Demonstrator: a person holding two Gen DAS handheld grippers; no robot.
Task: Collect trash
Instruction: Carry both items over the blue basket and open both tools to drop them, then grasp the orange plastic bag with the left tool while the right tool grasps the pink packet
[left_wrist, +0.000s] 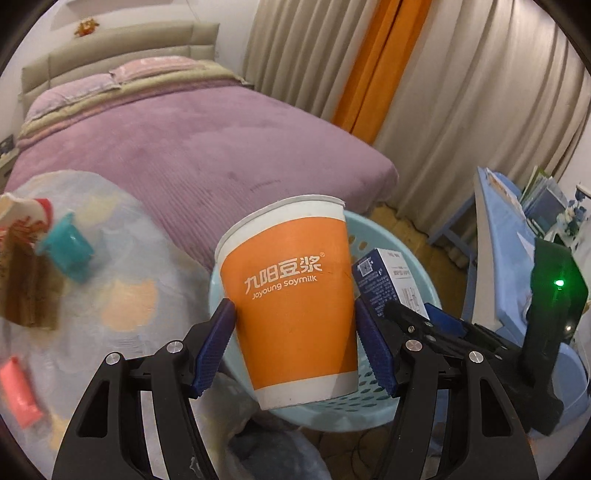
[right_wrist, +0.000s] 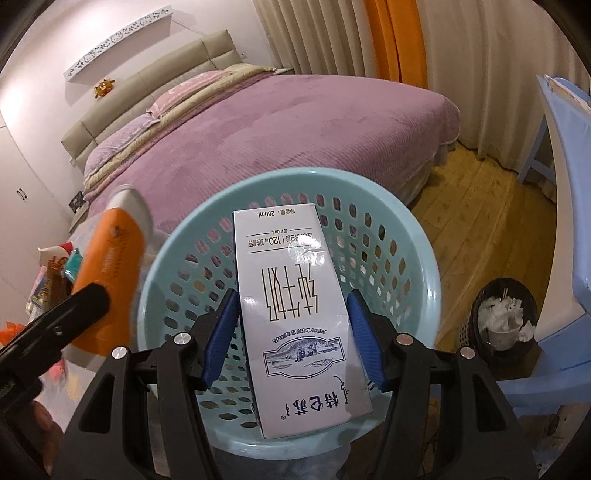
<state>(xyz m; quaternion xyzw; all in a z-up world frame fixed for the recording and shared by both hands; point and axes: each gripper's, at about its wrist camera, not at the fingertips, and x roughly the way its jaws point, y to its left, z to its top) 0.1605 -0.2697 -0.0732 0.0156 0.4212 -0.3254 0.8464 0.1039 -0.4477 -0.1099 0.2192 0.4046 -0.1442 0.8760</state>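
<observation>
Left gripper (left_wrist: 295, 343): your blue pads clamp the orange paper cup (left_wrist: 291, 295), centre frame.
Right gripper (right_wrist: 293, 339): you grip the white milk carton (right_wrist: 295, 314), centre frame.
Basket (right_wrist: 417, 258): light blue, directly behind both items.

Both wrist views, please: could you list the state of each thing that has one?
left hand-held gripper: shut on the paper cup.
paper cup: held, tilted, open end up, over the basket.
right hand-held gripper: shut on the milk carton.
milk carton: held over the basket, print upside down.
basket: upright, looks empty.
dark bin: holds crumpled paper.
</observation>
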